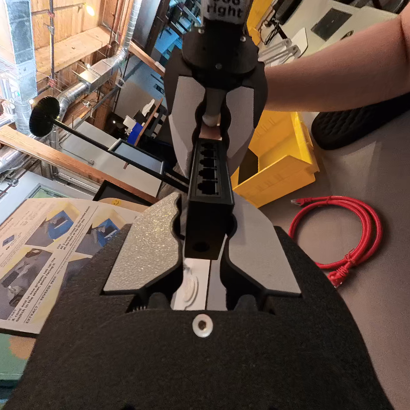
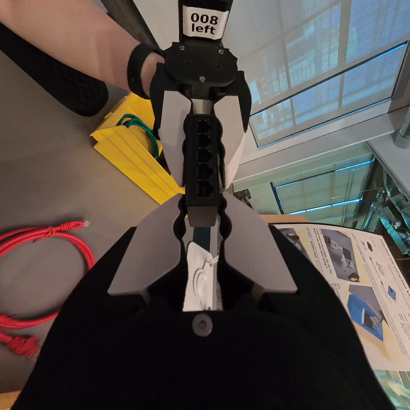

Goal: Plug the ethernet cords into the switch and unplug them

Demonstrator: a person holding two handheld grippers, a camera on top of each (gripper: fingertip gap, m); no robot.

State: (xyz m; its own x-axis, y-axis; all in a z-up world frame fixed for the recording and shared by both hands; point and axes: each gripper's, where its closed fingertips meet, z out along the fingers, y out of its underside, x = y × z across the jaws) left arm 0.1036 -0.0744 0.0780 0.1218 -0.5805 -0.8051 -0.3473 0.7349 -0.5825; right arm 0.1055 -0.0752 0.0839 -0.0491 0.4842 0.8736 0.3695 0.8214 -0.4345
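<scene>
A black ethernet switch is held in the air between both grippers, with its row of empty ports in view. My left gripper is shut on the near end in the left wrist view. My right gripper clamps the far end from the opposite side. In the right wrist view the switch sits between my right gripper and the left gripper. A coiled red ethernet cord lies on the grey table and also shows in the right wrist view. A green cord lies in the yellow bin.
A yellow bin stands on the grey table behind the switch and also shows in the right wrist view. A printed instruction sheet lies at the table edge. A person's forearm and a black padded rest are nearby. Less than 4 cm separates the two grippers' tips.
</scene>
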